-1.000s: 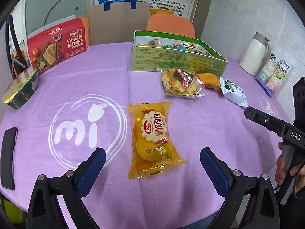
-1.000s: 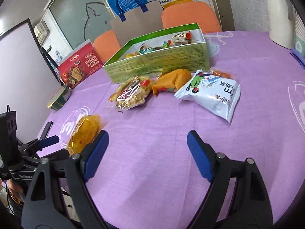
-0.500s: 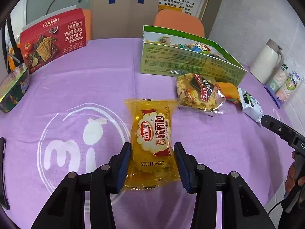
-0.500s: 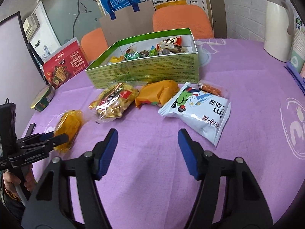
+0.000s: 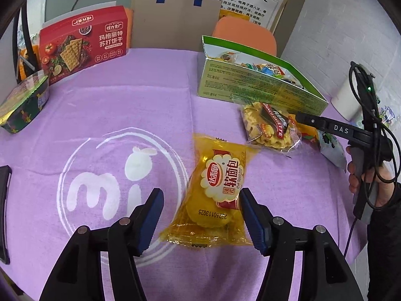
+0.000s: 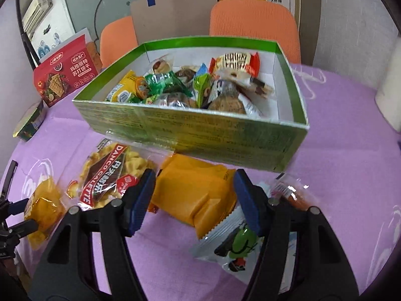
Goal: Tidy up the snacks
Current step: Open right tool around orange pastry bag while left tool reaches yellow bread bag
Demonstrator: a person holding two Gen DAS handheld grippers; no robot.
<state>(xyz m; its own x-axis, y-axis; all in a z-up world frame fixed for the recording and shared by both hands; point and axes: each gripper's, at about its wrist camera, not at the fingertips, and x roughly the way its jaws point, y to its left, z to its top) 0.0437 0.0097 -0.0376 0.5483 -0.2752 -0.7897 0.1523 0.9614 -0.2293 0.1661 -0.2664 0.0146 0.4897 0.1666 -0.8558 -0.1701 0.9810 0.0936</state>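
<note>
**Both hand-held grippers parted around snacks on the bench**

The left hand-held gripper (image 5: 200, 215) hangs low over the purple bench (image 5: 125, 100) with its blue pads spread to a moderate gap. The yellow bread pack (image 5: 215, 195) lies flat between them, its near end tilted to the left. The right pad sits at the pack's edge, though contact cannot be judged; the left pad (image 5: 151, 215) stands clear of the wrapper, so nothing is gripped.

The right hand-held gripper (image 6: 194, 200) is likewise parted, its pads either side of the orange pack (image 6: 195, 193). That pack lies just in front of the green box (image 6: 200, 130), close to its near wall. Whether the pads touch the wrapper cannot be told. To the left of the orange pack lies the galette bag (image 6: 107, 178), and under the right finger the white pack (image 6: 235, 245) rests partly beneath the orange one. A small clear sachet (image 6: 288, 193) lies just to the right.

The green box is open-topped and holds a heap of mixed wrapped snacks. At the far left of the bench stands a red cracker box (image 5: 82, 45), and nearer the edge a dark tin (image 5: 22, 105). Orange chairs (image 6: 253, 22) stand behind the bench.
</note>
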